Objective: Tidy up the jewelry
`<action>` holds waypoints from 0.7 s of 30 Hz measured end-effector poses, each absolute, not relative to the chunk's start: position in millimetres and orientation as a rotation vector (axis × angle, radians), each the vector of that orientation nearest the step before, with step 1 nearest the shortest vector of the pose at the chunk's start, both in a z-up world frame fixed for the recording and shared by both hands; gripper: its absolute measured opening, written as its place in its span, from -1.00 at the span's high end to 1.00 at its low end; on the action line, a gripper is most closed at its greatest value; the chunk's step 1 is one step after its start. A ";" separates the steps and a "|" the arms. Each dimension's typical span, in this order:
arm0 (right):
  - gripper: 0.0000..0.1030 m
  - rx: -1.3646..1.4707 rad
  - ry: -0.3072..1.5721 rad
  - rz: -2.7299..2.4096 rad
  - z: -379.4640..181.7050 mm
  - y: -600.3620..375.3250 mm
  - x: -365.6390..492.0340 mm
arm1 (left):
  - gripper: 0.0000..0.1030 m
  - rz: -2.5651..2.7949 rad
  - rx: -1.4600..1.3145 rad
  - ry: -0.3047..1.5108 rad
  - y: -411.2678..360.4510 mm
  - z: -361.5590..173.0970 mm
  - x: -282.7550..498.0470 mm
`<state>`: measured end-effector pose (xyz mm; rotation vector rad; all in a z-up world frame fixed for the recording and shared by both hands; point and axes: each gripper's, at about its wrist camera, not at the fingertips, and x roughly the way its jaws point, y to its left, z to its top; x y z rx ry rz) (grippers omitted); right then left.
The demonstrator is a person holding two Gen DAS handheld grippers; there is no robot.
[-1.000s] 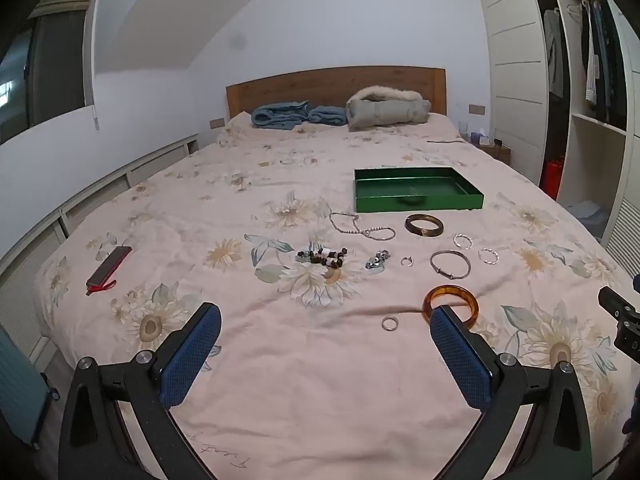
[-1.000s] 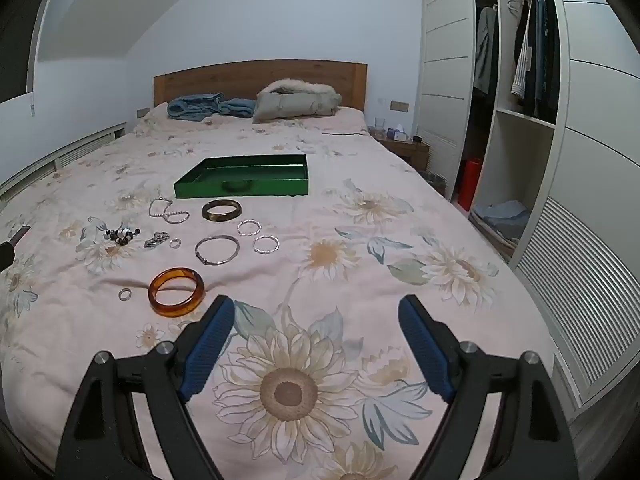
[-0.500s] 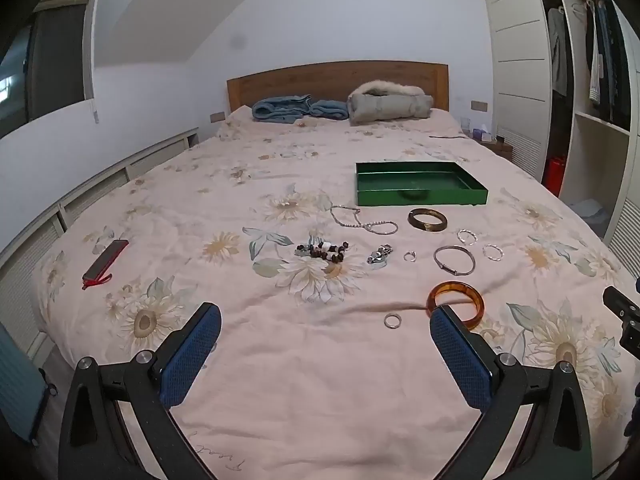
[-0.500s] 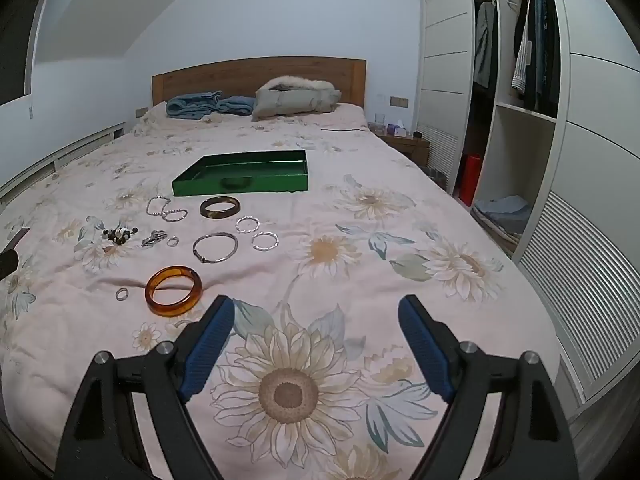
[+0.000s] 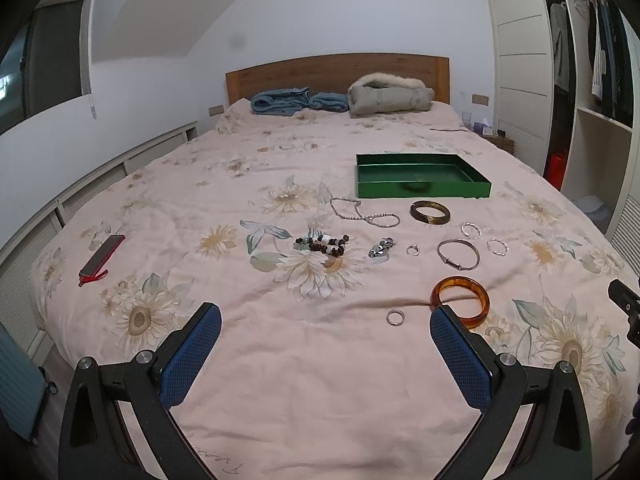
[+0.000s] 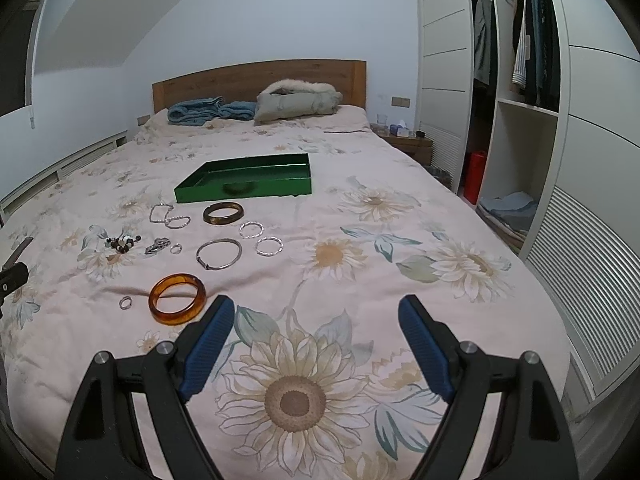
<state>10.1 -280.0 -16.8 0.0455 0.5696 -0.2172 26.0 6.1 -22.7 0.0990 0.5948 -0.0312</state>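
Jewelry lies spread on a floral bedspread. An amber bangle [image 5: 461, 300] [image 6: 177, 298] lies nearest, with a small silver ring [image 5: 394, 317] [image 6: 125, 302] beside it. Further off are a silver bangle [image 5: 458, 254] [image 6: 219, 254], a dark brown bangle [image 5: 430, 212] [image 6: 223, 213], two silver hoops [image 6: 252, 229] [image 6: 269, 246], a bead bracelet [image 5: 322, 243] [image 6: 122, 242] and a chain necklace [image 5: 362, 214] [image 6: 169, 217]. A green tray [image 5: 420, 189] [image 6: 244, 190] sits behind them. My left gripper [image 5: 324, 326] and right gripper [image 6: 316, 312] are both open and empty, above the bed's near end.
A red phone [image 5: 101, 255] lies at the bed's left side. A blue blanket [image 5: 297, 101] and a grey coat [image 5: 390, 95] lie by the wooden headboard. An open wardrobe [image 6: 520, 120] and a nightstand [image 6: 408, 145] stand to the right of the bed.
Both views have shifted slightly, so the bed and jewelry sit a little lower and closer in frame. Both grippers stay open; no jewelry has moved.
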 end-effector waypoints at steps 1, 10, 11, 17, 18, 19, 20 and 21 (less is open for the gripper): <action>-0.62 0.046 0.571 -0.219 -17.3 -279.7 10.5 | -0.99 -0.029 0.101 0.595 6.3 -23.1 26.7; -0.62 0.047 0.573 -0.225 -21.4 -283.4 15.6 | -0.99 -0.062 0.079 0.635 10.0 -27.7 37.2; -0.62 0.048 0.575 -0.223 -22.1 -283.3 16.4 | -0.99 -0.063 0.080 0.634 8.7 -28.1 37.6; -0.62 0.070 0.592 -0.212 -23.5 -285.8 19.0 | -0.99 -0.047 0.106 0.638 5.3 -30.8 41.0; -0.62 0.072 0.596 -0.213 -23.8 -286.3 19.7 | -0.99 -0.044 0.110 0.637 4.9 -31.2 41.4; -0.62 0.076 0.600 -0.214 -24.0 -287.2 20.0 | -0.99 -0.042 0.114 0.635 4.3 -31.6 41.7; -0.62 0.082 0.603 -0.215 -24.3 -288.2 20.2 | -0.99 -0.040 0.117 0.633 3.1 -31.8 41.2; -0.62 0.084 0.605 -0.217 -24.4 -287.6 21.2 | -0.99 -0.040 0.120 0.631 2.4 -32.1 41.1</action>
